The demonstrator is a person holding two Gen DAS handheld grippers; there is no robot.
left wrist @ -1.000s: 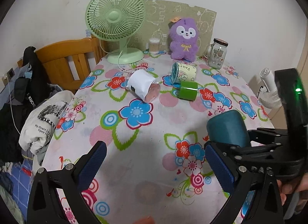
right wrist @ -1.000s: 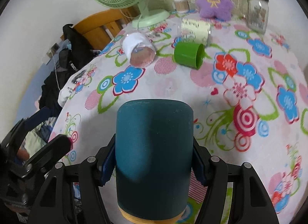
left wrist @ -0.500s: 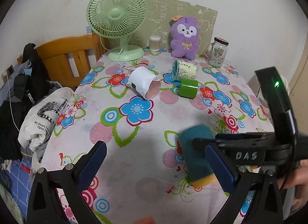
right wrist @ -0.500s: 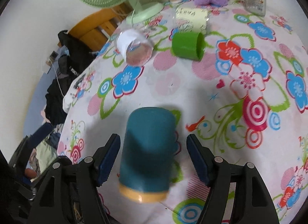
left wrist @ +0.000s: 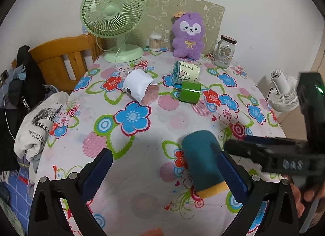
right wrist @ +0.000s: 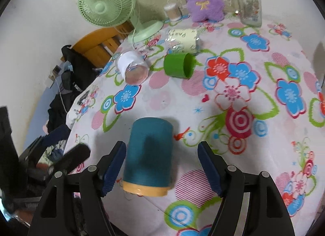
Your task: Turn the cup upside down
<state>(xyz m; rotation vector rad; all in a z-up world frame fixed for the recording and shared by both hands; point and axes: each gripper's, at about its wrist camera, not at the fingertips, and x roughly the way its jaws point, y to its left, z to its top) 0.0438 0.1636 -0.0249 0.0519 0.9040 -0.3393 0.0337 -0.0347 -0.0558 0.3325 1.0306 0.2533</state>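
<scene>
A dark teal cup (right wrist: 149,154) with a yellow rim stands upside down on the flowered tablecloth (right wrist: 223,94), rim on the cloth. My right gripper (right wrist: 162,167) is open, its blue pads apart on both sides of the cup; the left pad (right wrist: 113,168) is close to the cup, contact unclear. The cup also shows in the left wrist view (left wrist: 203,161), near my left gripper's right pad (left wrist: 231,177). My left gripper (left wrist: 164,175) is open and empty above the table's near edge.
A green cup (left wrist: 190,94), a white-wrapped glass (left wrist: 141,88) and a pale printed cup (left wrist: 185,71) lie on their sides mid-table. A green fan (left wrist: 113,18), purple plush (left wrist: 190,33), swab jar and glass jar (left wrist: 224,51) stand at the back. A chair with clothes (left wrist: 40,98) is left.
My right gripper set the teal cup down upside down, opened, let it go and drew back a little. The left gripper stayed open.
</scene>
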